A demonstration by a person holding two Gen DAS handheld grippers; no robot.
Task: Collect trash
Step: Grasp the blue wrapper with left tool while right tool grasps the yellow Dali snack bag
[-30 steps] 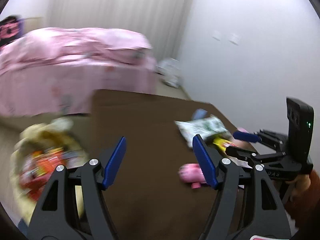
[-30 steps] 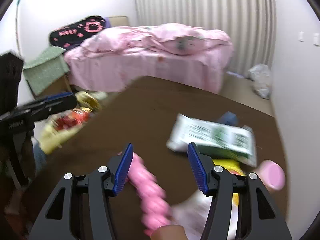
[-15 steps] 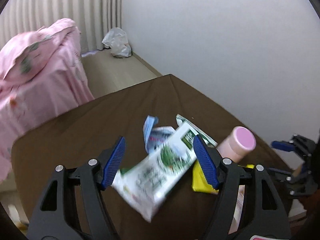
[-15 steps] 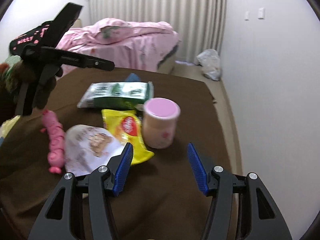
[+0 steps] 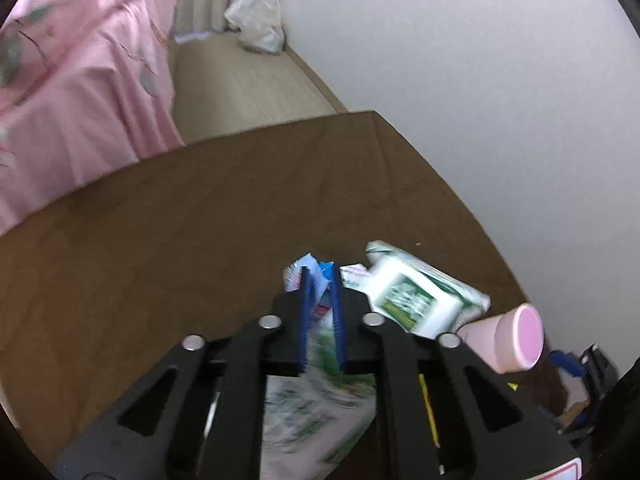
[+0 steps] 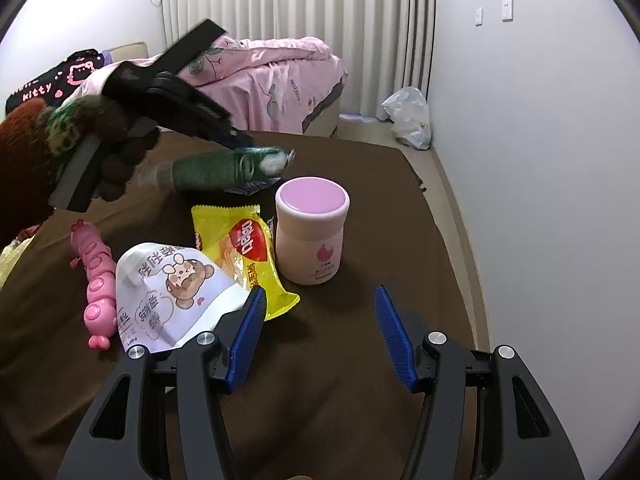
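A green and white snack packet (image 5: 404, 300) lies at the far side of the brown table (image 5: 180, 248). My left gripper (image 5: 320, 276) is closing on it, its blue pads pinching the packet's middle; a blue wrapper (image 5: 310, 262) peeks out just beyond. In the right wrist view the left gripper (image 6: 236, 142) grips the packet (image 6: 216, 168) from above. My right gripper (image 6: 320, 336) stands open near the table's front, empty, facing a pink-lidded jar (image 6: 312, 232). A yellow wafer wrapper (image 6: 240, 248) and a white bear-print bag (image 6: 168, 292) lie left of the jar.
A pink toy (image 6: 96, 276) lies at the table's left. A pink bed (image 6: 272, 76) stands behind. A white plastic bag (image 6: 408, 118) sits on the floor by the right wall. A gloved hand (image 6: 100, 132) holds the left gripper.
The left gripper swung right from the table's left side to the green and white packet and shut on it. The right gripper turned towards the jar, then held still.
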